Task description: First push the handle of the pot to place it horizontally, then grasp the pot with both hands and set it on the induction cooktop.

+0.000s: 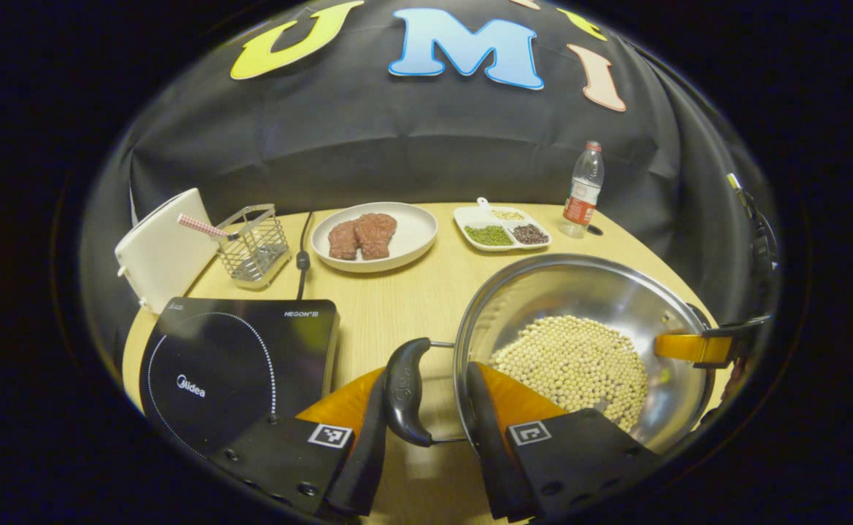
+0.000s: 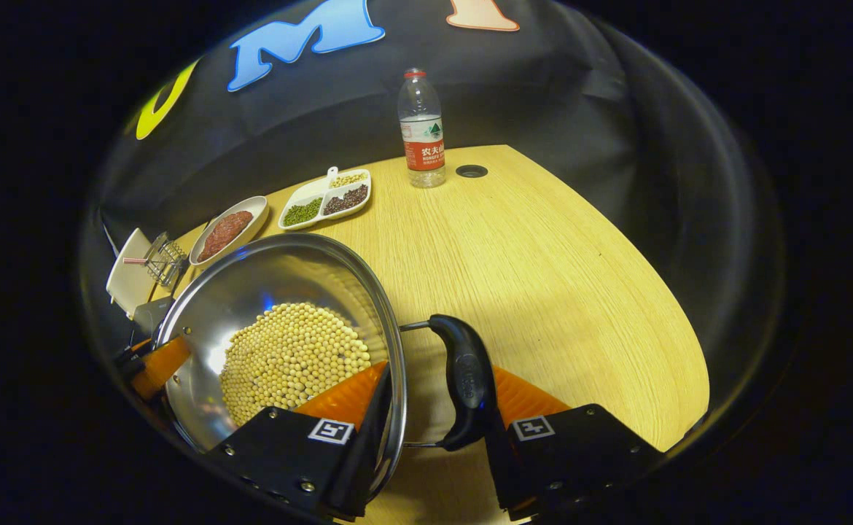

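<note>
The shiny steel pot of pale beans [image 1: 579, 343] sits between my claws, each clamped on a black side handle; the black induction cooktop [image 1: 237, 364] lies at nine o'clock of my left claw [image 1: 430, 408], my right claw [image 2: 426, 408] farther.

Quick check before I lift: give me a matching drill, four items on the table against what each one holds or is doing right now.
Items:
1. pot
2. round plate
3. divided dish
4. wire basket

States:
A. two pieces of meat
B. green, dark and pale beans in separate sections
C. pale beans, a gripper at each side handle
D. stands left of the meat, beside the white appliance

Pairs: 1-C, 2-A, 3-B, 4-D
</note>
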Motion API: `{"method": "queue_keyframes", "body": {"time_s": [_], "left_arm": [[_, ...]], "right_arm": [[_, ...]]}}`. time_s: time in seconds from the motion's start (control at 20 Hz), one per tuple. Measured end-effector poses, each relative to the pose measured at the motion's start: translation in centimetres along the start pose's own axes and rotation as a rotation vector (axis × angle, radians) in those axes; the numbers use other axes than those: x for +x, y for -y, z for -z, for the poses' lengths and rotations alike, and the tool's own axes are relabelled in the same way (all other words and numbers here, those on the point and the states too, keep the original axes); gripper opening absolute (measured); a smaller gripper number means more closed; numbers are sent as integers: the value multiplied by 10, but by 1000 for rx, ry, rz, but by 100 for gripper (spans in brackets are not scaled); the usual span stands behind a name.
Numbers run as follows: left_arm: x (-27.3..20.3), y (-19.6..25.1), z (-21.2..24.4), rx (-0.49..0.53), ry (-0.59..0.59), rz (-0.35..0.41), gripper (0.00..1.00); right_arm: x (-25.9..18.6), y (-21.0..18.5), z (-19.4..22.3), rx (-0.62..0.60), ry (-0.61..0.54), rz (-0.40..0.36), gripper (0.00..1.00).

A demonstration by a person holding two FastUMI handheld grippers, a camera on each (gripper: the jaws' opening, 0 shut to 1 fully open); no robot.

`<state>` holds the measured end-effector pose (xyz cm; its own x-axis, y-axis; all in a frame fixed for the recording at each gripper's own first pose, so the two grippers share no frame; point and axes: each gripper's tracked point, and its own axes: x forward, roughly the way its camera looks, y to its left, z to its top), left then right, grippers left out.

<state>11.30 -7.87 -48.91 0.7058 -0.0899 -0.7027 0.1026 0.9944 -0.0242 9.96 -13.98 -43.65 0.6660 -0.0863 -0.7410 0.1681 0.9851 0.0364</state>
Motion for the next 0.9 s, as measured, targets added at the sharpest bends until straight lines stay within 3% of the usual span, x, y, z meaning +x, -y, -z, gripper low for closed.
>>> {"method": "queue_keyframes", "body": {"time_s": [0.25, 0.9], "left_arm": [[-25, -4, -15, 9, 30, -1, 67], [-99, -59, -59, 12, 103, 1, 64]], "right_arm": [[-22, -7, -8, 0, 17, -8, 64], [-95, -68, -22, -12, 66, -13, 64]]}}
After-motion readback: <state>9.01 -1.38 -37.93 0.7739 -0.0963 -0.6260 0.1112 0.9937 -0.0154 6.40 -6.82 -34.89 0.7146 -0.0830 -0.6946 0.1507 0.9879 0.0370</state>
